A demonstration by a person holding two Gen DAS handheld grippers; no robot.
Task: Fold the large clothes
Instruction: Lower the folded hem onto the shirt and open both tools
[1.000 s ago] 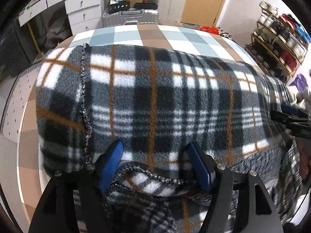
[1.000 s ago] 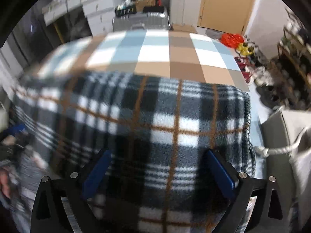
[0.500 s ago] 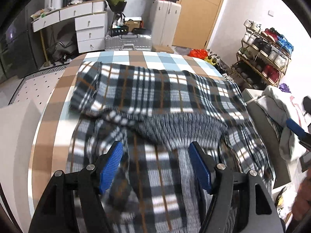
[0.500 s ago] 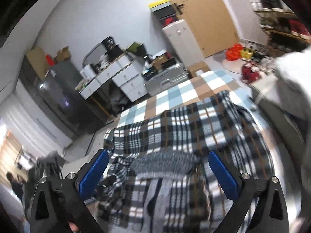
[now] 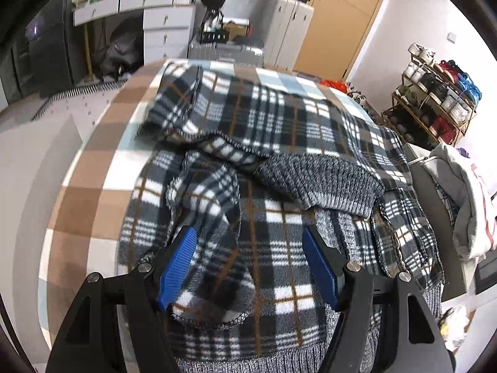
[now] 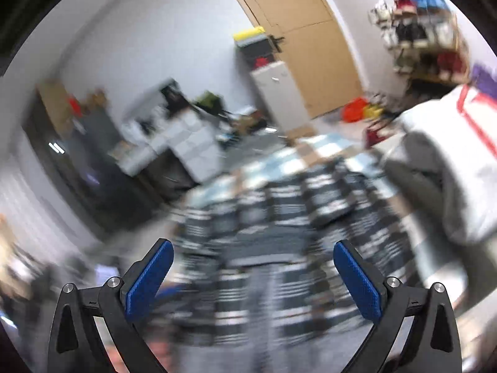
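Plaid garment (image 5: 279,118): thick fleece, fuzzy and matt, edges overlock-stitched. Its collar and hem band (image 5: 320,183): ribbed grey knit, coarse. Checked table cover (image 5: 93,168): smooth, flat, low sheen. Left gripper (image 5: 253,264) frame: matt black plastic with bright metal screws; finger pads (image 5: 177,264): blue, finely ribbed, rubbery. Door (image 5: 338,21): plain smooth wood. Suitcase (image 5: 226,51): ridged silvery shell.

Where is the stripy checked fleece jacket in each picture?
Left wrist view: the plaid jacket fills the middle, spread over the checked table.
Right wrist view: the same jacket sits blurred in the lower middle.
Shared landmark: the tan door behind.
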